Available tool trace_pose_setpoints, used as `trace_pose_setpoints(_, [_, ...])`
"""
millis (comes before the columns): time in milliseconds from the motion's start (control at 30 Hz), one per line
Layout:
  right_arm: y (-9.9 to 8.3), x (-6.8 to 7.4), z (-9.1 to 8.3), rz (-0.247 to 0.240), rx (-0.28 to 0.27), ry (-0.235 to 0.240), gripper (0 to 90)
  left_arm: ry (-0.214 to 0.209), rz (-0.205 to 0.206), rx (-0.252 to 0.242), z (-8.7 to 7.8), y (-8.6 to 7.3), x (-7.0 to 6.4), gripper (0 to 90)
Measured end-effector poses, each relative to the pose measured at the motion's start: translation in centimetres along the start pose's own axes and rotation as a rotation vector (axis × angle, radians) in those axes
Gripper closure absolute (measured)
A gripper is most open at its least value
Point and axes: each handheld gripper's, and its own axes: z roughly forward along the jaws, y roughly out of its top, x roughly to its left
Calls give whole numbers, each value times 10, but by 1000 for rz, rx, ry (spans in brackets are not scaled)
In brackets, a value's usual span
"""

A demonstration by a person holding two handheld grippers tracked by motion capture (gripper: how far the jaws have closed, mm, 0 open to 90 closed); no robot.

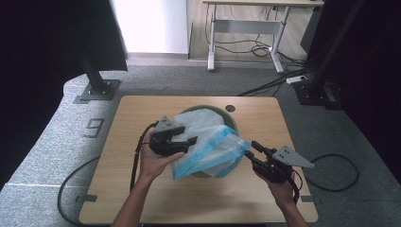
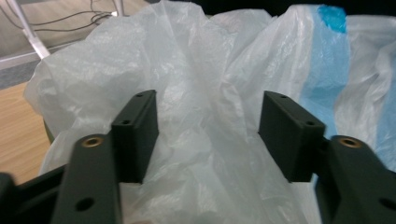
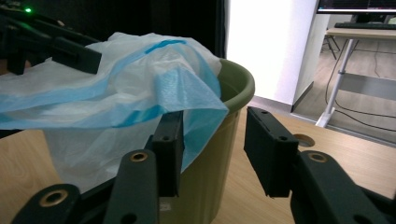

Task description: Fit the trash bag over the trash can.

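The right gripper (image 3: 212, 149) has its jaws spread apart just beside the olive-green bin (image 3: 233, 93). A white bag with blue edging (image 3: 140, 93) spills over the rim, its corner draped onto the left jaw.

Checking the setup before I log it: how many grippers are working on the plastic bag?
2. The left gripper is over the white and blue bag at the green bin, jaws open. The right gripper is at the bag's blue corner, jaws open around it.

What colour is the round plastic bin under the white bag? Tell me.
Olive green bin, clearest in the right gripper view.
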Motion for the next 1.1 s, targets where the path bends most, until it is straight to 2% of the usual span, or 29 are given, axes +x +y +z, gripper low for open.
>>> trace_pose_setpoints(133, [1,-3,2,3,-1,-9,513,-6,0,26,3,-2,0,495])
trace_pose_setpoints(333, [6,-3,10,2,-10,10,496,-26,-17,47,7,-6,4,667])
trace_pose_setpoints(500, [9,-2,15,-7,-14,20,528,-45,-38,28,6,-8,8,840])
trace_pose_setpoints(600, [10,-2,16,-8,-17,17,556,-69,-59,13,4,-8,11,887])
trace_pose_setpoints(633, [10,-2,16,-8,-18,16,585,-74,-65,5,4,-9,12,891])
trace_pose_setpoints(700, [10,-1,16,-12,-23,8,709,-71,-78,-19,1,-9,14,894])
trace_pose_setpoints(800, [10,0,14,-26,-38,22,885,-57,-105,-78,-4,-9,20,896])
trace_pose_setpoints(967, [6,-3,8,-38,-43,8,888,-64,-181,-190,-16,-14,36,898])
trace_pose_setpoints(1100, [-1,-3,1,-54,-28,9,888,-42,-195,-238,-24,-19,39,898])
